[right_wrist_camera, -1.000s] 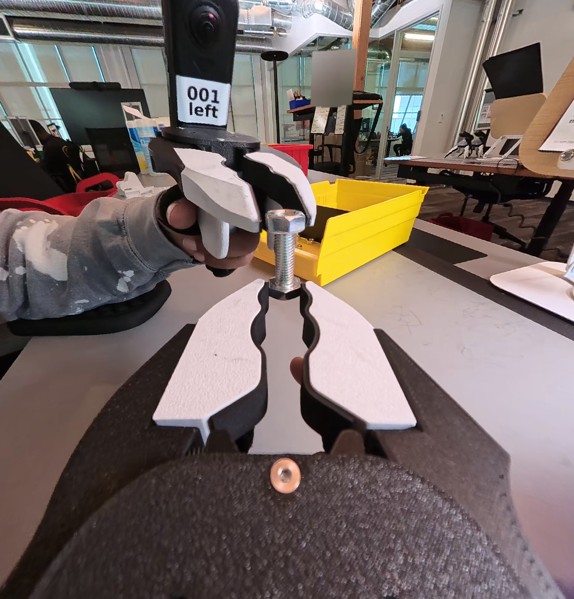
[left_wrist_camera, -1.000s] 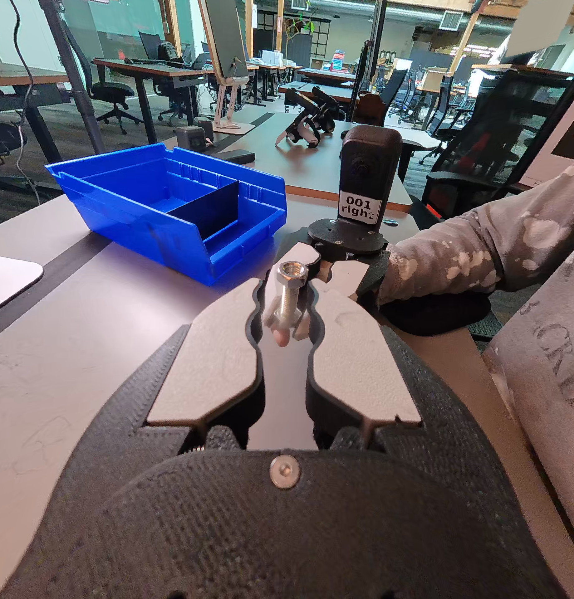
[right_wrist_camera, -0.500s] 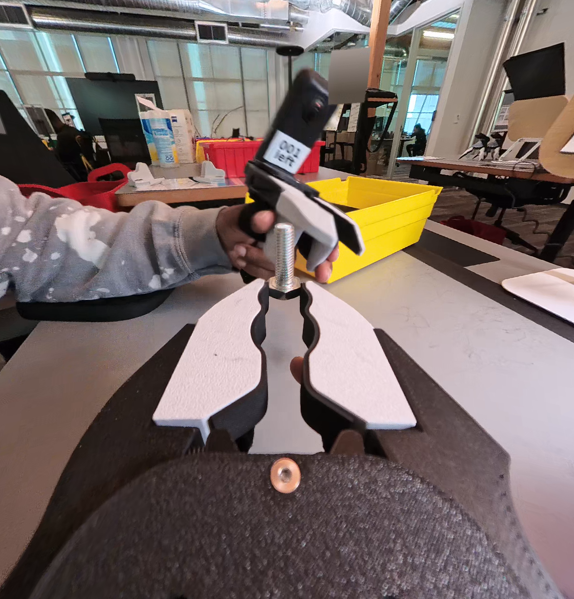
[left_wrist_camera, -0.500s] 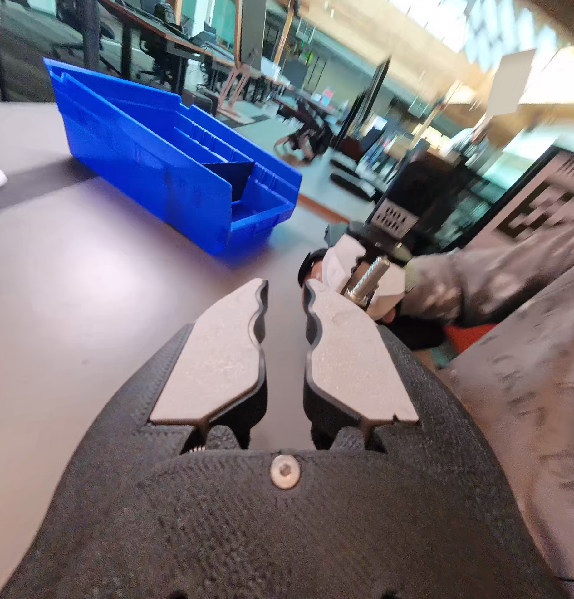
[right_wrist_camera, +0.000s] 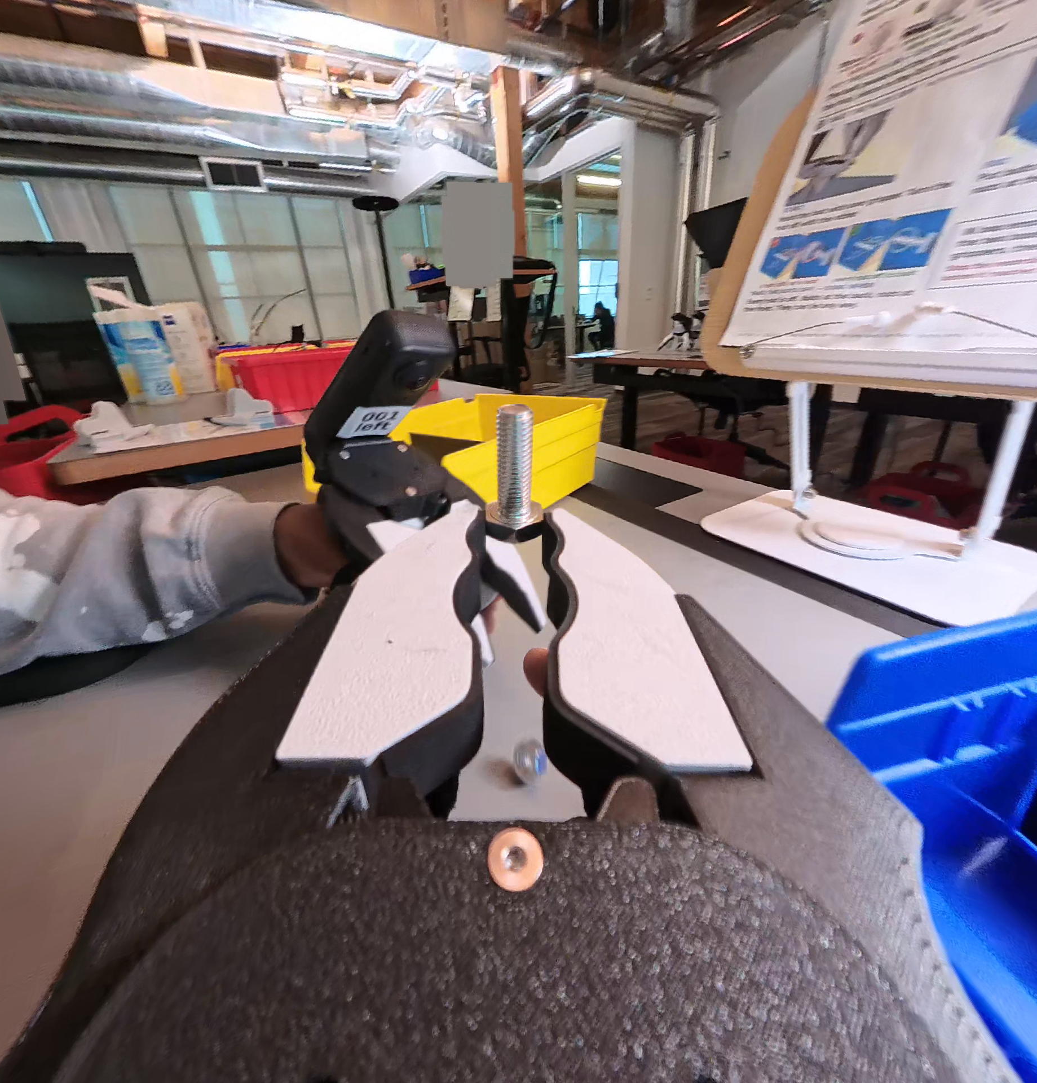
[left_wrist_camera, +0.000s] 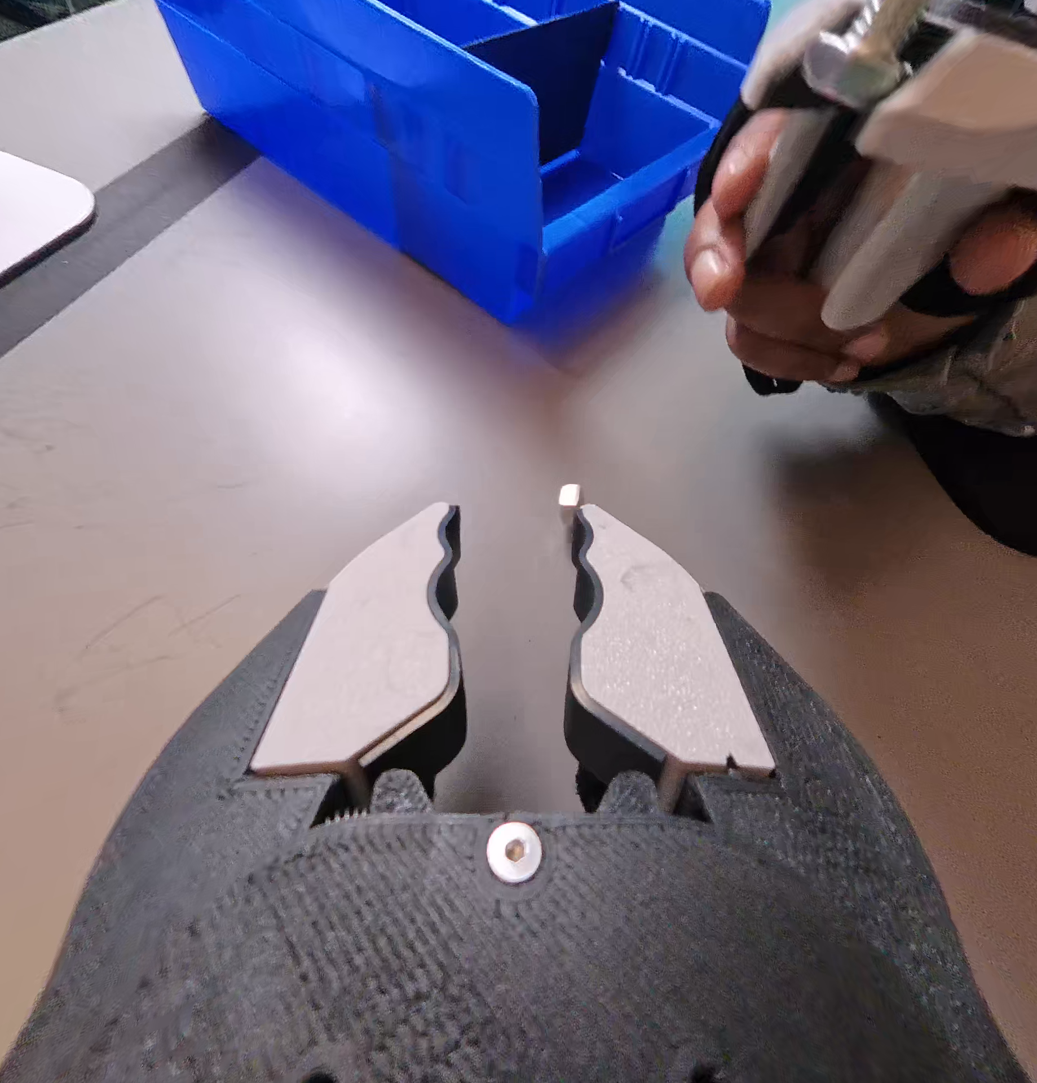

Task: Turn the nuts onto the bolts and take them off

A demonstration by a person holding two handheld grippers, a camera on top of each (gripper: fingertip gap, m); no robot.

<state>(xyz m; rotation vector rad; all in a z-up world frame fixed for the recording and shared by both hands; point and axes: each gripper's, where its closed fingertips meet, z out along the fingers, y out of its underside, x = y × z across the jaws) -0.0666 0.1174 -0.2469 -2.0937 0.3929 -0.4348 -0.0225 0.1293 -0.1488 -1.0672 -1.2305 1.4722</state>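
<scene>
My right gripper [right_wrist_camera: 514,521] is shut on the hex head of a steel bolt [right_wrist_camera: 514,457], which stands upright with its threaded end bare. It also shows in the left wrist view, top right [left_wrist_camera: 855,70], held by a hand. My left gripper [left_wrist_camera: 516,513] is open and empty, pointing down at the grey table [left_wrist_camera: 240,381]. A small steel nut [left_wrist_camera: 568,495] is loose just off its right fingertip. In the right wrist view the nut [right_wrist_camera: 527,762] is a blur low between my right fingers. I cannot tell if it rests on the table.
A blue divided bin [left_wrist_camera: 475,146] stands just beyond the left gripper and shows at the right wrist view's lower right [right_wrist_camera: 961,762]. A yellow bin [right_wrist_camera: 539,433] stands behind the bolt. A white-based document stand [right_wrist_camera: 855,545] is at the right. Sleeved arms reach in. The gap from one gripper's tips to the other's is roughly 11 centimetres.
The nut came off the top of the bolt in my left gripper. That gripper swung away and down toward the table, then opened and let the nut go. The right gripper still holds the bolt.
</scene>
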